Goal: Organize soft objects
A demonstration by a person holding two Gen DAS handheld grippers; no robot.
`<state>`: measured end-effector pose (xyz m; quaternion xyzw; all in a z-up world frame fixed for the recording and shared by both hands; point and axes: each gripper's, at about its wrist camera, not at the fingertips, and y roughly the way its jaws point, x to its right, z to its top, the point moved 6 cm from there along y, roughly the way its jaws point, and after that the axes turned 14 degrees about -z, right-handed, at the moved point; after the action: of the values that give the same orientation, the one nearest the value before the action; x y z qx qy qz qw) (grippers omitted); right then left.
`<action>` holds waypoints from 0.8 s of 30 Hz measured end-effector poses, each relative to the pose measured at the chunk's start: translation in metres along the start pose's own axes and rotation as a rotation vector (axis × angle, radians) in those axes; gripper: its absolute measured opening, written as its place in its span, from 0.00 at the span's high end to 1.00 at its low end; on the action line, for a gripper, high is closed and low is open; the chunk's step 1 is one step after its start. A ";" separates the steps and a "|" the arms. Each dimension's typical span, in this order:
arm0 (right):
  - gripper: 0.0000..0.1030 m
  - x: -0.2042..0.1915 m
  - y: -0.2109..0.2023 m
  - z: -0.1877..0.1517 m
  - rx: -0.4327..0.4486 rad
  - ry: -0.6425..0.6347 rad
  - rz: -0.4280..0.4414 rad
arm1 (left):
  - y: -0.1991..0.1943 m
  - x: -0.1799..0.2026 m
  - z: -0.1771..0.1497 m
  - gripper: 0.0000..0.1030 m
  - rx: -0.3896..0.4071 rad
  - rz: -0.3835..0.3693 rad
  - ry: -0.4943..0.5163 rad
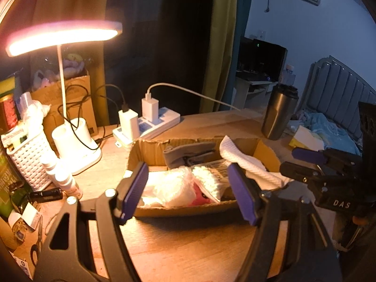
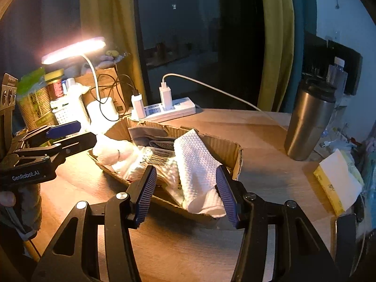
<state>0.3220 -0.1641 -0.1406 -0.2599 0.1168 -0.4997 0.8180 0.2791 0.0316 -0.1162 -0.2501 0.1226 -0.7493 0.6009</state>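
A shallow cardboard box (image 1: 265,154) (image 2: 225,148) sits mid-desk and holds soft items. A white embossed cloth (image 1: 244,162) (image 2: 197,164) drapes over its near right rim. Beside the cloth lie a grey fabric piece (image 1: 188,155), a packet of cotton swabs (image 1: 209,181), a crumpled white bag (image 1: 174,185) and something pink (image 1: 199,198). My left gripper (image 1: 188,195) hovers open before the box's near wall, nothing between its pads. My right gripper (image 2: 186,193) is open in front of the cloth's hanging end, pads apart from it. Each gripper shows at the edge of the other's view (image 1: 305,162) (image 2: 68,134).
A lit desk lamp (image 1: 63,35) stands at the left over a white basket (image 1: 28,157) and small bottles (image 1: 63,178). Behind the box lies a power strip (image 1: 152,124) with chargers and cables. A steel tumbler (image 2: 310,122) and a yellow-edged pad (image 2: 338,183) sit at the right.
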 end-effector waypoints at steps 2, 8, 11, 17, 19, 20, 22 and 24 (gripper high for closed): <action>0.41 -0.001 -0.007 0.001 0.012 -0.001 -0.004 | -0.007 0.003 0.000 0.30 0.010 -0.002 0.007; 0.40 -0.006 -0.028 0.004 0.043 -0.007 -0.014 | -0.027 0.012 0.000 0.30 0.040 -0.006 0.028; 0.39 -0.009 -0.040 0.005 0.060 -0.010 -0.020 | -0.038 0.016 0.002 0.30 0.059 -0.007 0.037; 0.39 -0.013 -0.062 0.006 0.088 -0.012 -0.027 | -0.061 0.024 0.004 0.29 0.093 -0.010 0.053; 0.36 -0.014 -0.069 0.006 0.098 -0.015 -0.036 | -0.068 0.027 0.005 0.29 0.105 -0.009 0.058; 0.31 -0.015 -0.073 0.007 0.105 -0.017 -0.041 | -0.074 0.029 0.005 0.29 0.113 -0.009 0.062; 0.28 -0.017 -0.081 0.007 0.118 -0.020 -0.048 | -0.082 0.032 0.006 0.25 0.127 -0.009 0.067; 0.27 -0.019 -0.089 0.007 0.130 -0.022 -0.054 | -0.090 0.035 0.005 0.22 0.138 -0.008 0.070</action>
<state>0.2490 -0.1772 -0.0880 -0.2147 0.0683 -0.5252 0.8206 0.2008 0.0213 -0.0601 -0.1822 0.0908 -0.7667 0.6089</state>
